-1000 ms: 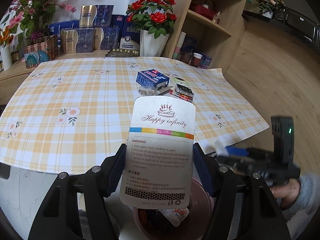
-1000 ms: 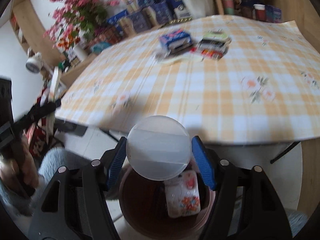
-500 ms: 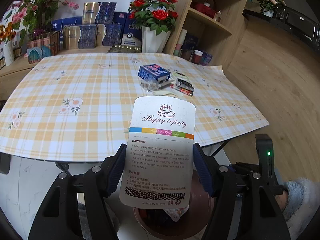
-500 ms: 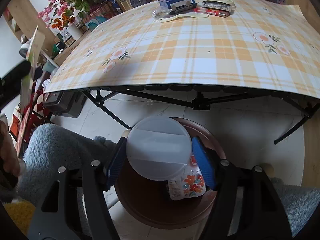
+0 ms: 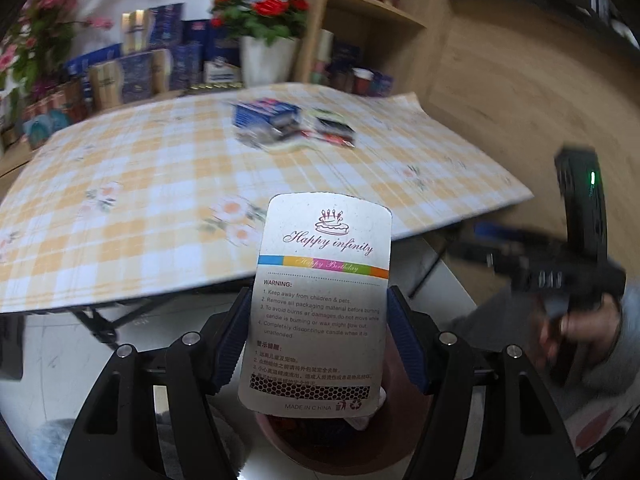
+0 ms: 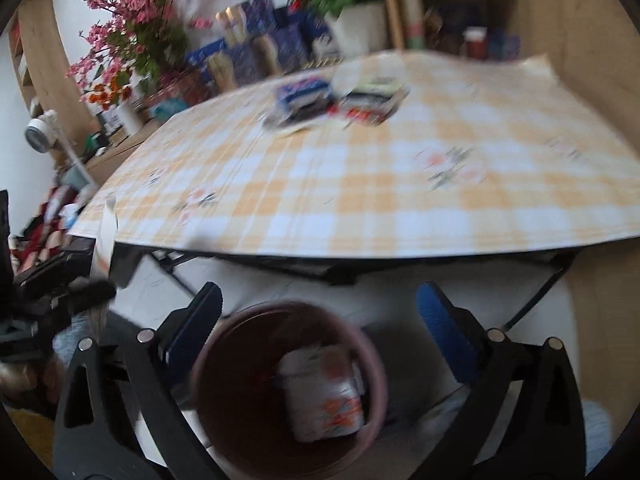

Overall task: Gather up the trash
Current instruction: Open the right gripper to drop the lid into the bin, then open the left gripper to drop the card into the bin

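My left gripper (image 5: 318,320) is shut on a white candle card (image 5: 324,280) printed "Happy infinity", held upright above a brown trash bucket (image 5: 400,440). My right gripper (image 6: 320,296) hangs over the same bucket (image 6: 224,380); its jaws are opening wide with nothing between them. A white flower-printed packet (image 6: 324,392) lies inside the bucket. On the checked table a blue box (image 5: 266,116) and dark packets (image 5: 332,130) lie together; both also show in the right wrist view, box (image 6: 302,94) and packets (image 6: 372,98).
The checked tablecloth (image 6: 400,200) overhangs a folding frame just behind the bucket. Flower vases, gift boxes and a wooden shelf (image 5: 360,8) stand behind the table. A person's hand holds the right gripper (image 5: 540,268) at the right of the left wrist view.
The right jaws have sprung wide and the round clear lid they held is gone from them. The left gripper has sunk lower over the bucket, card still in its grip.
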A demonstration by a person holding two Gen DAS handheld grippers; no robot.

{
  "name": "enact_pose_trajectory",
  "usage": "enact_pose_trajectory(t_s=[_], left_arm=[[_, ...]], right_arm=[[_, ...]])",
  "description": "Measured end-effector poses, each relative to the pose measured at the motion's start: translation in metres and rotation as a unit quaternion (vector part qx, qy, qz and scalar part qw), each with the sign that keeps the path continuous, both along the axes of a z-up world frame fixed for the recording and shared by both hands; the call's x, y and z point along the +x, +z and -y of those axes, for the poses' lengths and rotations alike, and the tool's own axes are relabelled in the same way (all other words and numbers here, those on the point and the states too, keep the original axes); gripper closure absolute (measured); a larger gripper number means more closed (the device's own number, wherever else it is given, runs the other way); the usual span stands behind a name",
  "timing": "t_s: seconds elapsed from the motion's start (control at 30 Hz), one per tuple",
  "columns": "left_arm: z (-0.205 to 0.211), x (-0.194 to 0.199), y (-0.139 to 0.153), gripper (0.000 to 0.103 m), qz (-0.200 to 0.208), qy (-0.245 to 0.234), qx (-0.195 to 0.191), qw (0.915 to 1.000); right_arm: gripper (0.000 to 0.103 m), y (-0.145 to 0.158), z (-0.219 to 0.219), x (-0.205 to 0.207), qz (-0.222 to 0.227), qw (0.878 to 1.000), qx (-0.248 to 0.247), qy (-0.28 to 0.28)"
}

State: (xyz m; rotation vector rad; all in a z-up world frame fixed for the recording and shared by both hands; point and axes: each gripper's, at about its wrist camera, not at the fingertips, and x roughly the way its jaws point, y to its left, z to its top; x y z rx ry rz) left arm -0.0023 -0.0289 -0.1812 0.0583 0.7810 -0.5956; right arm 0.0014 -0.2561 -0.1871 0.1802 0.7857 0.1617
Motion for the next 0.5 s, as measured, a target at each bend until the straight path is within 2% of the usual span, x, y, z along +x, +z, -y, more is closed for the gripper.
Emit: enact_pose_trajectory(t_s=[0.27, 0.37, 0.5], left_arm=[[0.024, -0.007, -0.027, 0.037, -0.021, -0.051, 0.028, 0.9981], [0.024, -0.004, -0.037, 0.037, -0.037, -0.049, 0.034, 0.9975], [0.017, 0.003, -0.044, 0.037, -0.059, -0.037, 0.024, 0.9973]], right_arm=[[0.006, -0.009, 0.028, -0.008, 0.012, 0.997, 0.034, -0.063], [0.006, -0.012, 0.029, -0.009, 0.008, 0.997, 0.04, -0.067], [0.006, -0.015, 0.022, -0.006, 0.004, 0.998, 0.036, -0.06]])
